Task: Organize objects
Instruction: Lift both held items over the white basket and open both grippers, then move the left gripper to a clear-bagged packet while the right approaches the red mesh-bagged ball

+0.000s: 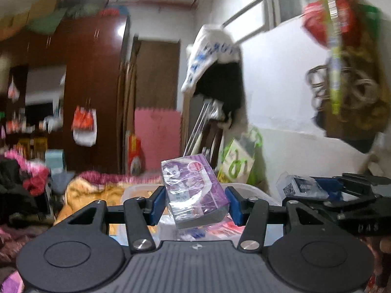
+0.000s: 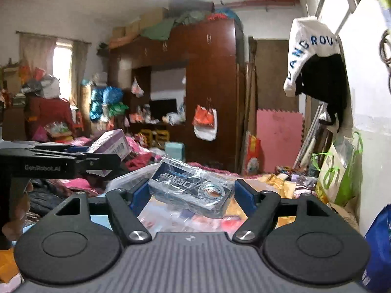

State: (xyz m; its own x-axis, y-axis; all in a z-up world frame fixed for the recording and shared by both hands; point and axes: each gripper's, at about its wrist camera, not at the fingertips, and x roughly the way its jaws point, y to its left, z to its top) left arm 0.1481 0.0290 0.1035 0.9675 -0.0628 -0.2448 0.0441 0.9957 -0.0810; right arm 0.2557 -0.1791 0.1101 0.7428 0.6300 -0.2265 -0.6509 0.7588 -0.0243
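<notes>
My left gripper [image 1: 196, 204] is shut on a purple box [image 1: 193, 183] wrapped in clear film, which it holds tilted in the air above a clear plastic bin [image 1: 135, 190]. My right gripper [image 2: 191, 194] is shut on a blue and silver box [image 2: 188, 185], also film-wrapped and tilted, above the same bin [image 2: 127, 175]. In the left wrist view the right gripper [image 1: 325, 188] comes in from the right edge with its blue and silver box [image 1: 301, 186]. The right wrist view shows the left gripper [image 2: 83, 155] at the left edge carrying the purple box [image 2: 111, 144].
A bed heaped with pink and orange bedding [image 1: 97, 183] and clothes [image 2: 73, 185] lies under the bin. A dark wardrobe [image 2: 210, 85] and a pink foam mat [image 2: 278, 139] stand at the back. A white and black garment [image 1: 217, 73] hangs on the right wall above bags [image 2: 337, 175].
</notes>
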